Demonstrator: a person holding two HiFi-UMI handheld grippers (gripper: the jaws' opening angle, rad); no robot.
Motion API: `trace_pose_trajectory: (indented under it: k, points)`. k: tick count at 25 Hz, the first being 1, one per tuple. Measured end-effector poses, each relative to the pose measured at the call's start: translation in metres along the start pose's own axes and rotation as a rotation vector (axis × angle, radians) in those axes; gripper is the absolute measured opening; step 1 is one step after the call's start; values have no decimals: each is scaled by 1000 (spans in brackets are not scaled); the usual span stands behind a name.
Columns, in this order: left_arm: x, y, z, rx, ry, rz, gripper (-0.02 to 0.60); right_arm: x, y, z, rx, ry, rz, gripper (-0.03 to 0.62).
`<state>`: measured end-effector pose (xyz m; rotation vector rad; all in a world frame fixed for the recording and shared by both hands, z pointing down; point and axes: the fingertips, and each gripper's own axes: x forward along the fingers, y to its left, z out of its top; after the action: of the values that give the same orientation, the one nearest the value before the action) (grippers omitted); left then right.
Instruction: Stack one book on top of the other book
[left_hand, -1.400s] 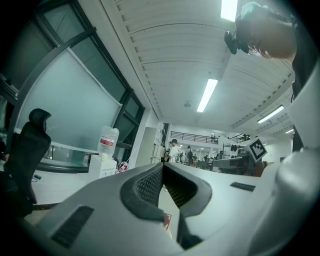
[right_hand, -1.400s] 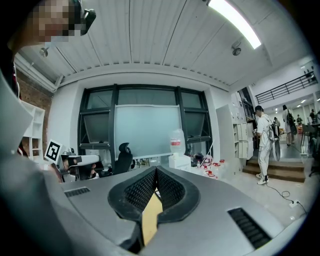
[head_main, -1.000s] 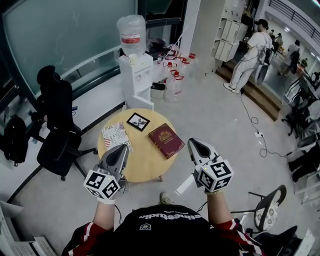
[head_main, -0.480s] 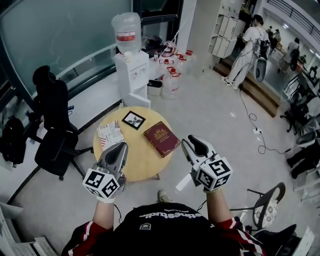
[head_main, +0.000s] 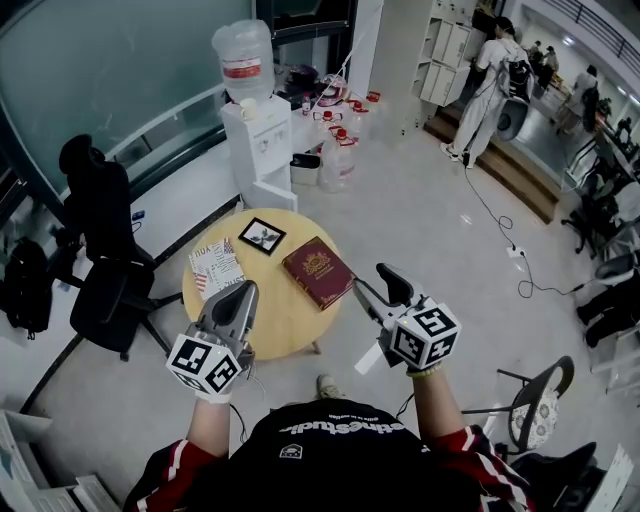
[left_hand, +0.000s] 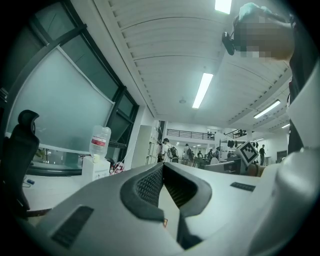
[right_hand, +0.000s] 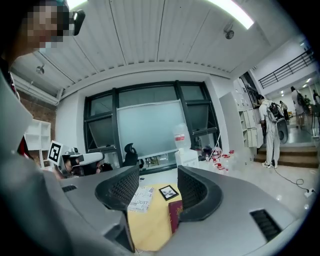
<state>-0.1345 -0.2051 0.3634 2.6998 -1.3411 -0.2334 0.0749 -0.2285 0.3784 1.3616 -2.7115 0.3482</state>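
Grey office floor with round wooden table (head_main: 290, 322) at centre, water dispenser (head_main: 256, 150) beyond it at 12 o'clock, black office chair (head_main: 105, 255) at 9 o'clock. On table, counted: one maroon book (head_main: 318, 272) toward 2 o'clock, one white printed book (head_main: 216, 266) toward 10 o'clock, one black-framed picture (head_main: 261, 236) at 12 o'clock. All lying flat and apart, nothing stacked.

Right gripper (head_main: 373, 281) at maroon book's 4 o'clock, just beside its corner and closer than a second ago. Jaws together then, just been opening, now apart with nothing pressed between the pads. Left gripper (head_main: 241, 292) over table's 7 o'clock edge, jaws closed together and empty, as before.

Hidden: table's near rim behind left gripper; in right gripper view, maroon book's right part behind one jaw. Left gripper view: only the room beyond the closed jaws.
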Motion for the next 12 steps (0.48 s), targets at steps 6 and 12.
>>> trace_pose_trajectory:
  k: [6,12]
  points:
    - [12,-12,-6,25,12,-16,17,12,-28,-29,-8,55,-26,250]
    - [19,-22,-17,39,38,-17,17,25,-57,-74,25,135,-40,250]
